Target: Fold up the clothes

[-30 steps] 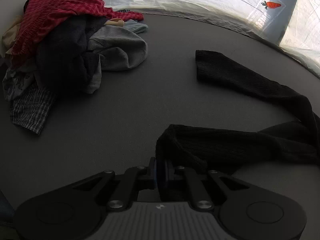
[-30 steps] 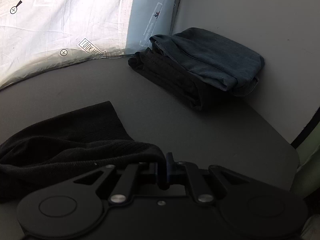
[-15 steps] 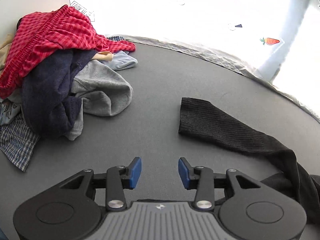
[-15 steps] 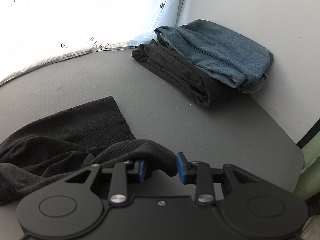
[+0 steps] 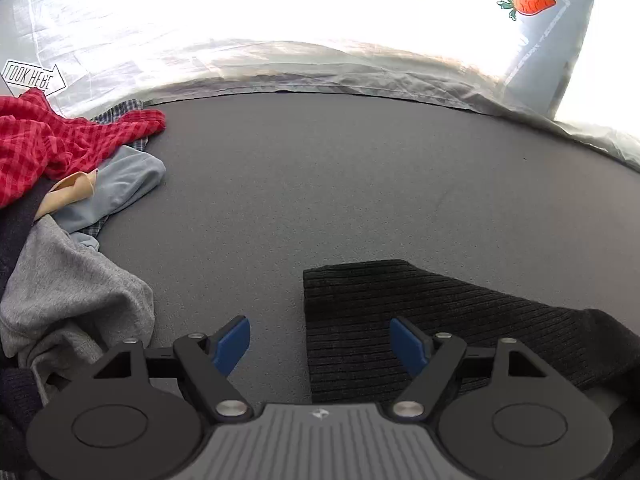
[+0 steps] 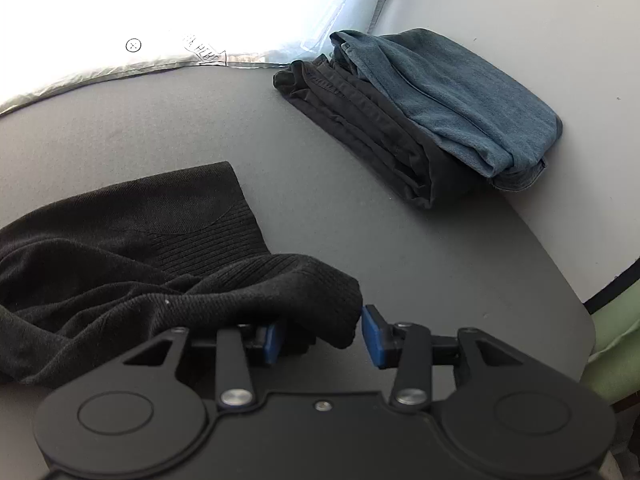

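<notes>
Left wrist view
Left gripper (image 5: 320, 340): jaws spread wide, nothing between the blue pads; it hovers low over the grey table (image 5: 360, 168).
Black ribbed sweater (image 5: 420, 320): lies flat on the table. One sleeve shows here, its cuff end partly inside the open jaws, nearer the right-hand pad.
Sleeve axis: runs from the cuff, next to the gripper, away to the right and towards the camera, where it passes under the gripper body.
Unfolded heap (image 5: 68, 208): left of the sweater and well apart from it. It holds a red checked garment (image 5: 48, 144), a pale blue piece (image 5: 120, 184) and a grey sweatshirt (image 5: 72, 292), all crumpled.

Right wrist view
Right gripper (image 6: 320, 336): jaws parted, not clamped. A bunched fold of the black sweater sits between the pads, and nothing shows it being pinched.
Sweater from this side: a rumpled mound left of the gripper. A ribbed band ends in a straight edge pointing away from the camera, and the cloth spreads leftwards out of frame.
Folded stack (image 6: 420, 120): dark trousers (image 6: 360, 120) with blue jeans (image 6: 460, 92) on top, lying beyond the sweater to the right, against the wall (image 6: 520, 12).

Step in hand (judgement)
Stage: both grippers are open around the sweater. This fits letting go after a pull as well as reaching for a new grip.
Doing it well: grip edges rather than bunched cloth. Keep the sleeve straight along its length, and smooth out the mound so that creases fall along the ribbing.
</notes>
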Available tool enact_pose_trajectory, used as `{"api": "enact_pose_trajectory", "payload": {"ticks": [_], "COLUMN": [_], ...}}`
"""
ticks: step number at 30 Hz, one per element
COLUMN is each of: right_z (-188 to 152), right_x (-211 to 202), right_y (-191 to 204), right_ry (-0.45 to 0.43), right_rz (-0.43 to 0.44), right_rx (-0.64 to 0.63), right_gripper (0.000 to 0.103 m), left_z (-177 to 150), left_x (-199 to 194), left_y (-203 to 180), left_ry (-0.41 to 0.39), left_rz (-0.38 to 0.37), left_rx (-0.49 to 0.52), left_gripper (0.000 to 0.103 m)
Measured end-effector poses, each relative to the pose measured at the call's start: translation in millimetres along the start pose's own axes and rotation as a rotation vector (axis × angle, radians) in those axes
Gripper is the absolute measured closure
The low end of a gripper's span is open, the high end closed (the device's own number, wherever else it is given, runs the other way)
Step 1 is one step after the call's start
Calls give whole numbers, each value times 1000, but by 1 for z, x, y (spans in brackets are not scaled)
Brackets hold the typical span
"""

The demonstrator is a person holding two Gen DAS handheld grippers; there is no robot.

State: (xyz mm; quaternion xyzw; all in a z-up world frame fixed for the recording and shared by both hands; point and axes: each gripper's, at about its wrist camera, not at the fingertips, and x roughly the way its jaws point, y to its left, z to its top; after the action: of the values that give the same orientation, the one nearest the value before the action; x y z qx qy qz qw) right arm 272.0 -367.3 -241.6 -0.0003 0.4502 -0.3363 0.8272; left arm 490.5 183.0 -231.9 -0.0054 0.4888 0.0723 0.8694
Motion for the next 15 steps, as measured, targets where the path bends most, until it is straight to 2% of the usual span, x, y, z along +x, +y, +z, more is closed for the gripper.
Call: {"api": "enact_pose_trajectory", "payload": {"ticks": [1, 5, 9, 14, 15], "right_z": [1, 2, 3, 0, -1], "right_x": [2, 9, 13, 8, 7], "right_y": [1, 5, 8, 25, 29], "right_ry": [8, 32, 39, -9, -19], "right_rz": [-2, -9, 6, -12, -16], "right_rx": [-18, -91, -152, -378, -423], "right_gripper": [54, 51, 47, 48, 54], "left_z": [2, 7, 6, 3, 3], "left_x": [7, 21, 21, 20, 20], "left_y": [1, 3, -4, -10, -11], "left_ry": [12, 36, 26, 4, -3], "left_rz": [-10, -76, -113, -121, -119], "left_rx": [0, -1, 60, 63, 57], "left_gripper": [25, 21, 20, 20, 21]}}
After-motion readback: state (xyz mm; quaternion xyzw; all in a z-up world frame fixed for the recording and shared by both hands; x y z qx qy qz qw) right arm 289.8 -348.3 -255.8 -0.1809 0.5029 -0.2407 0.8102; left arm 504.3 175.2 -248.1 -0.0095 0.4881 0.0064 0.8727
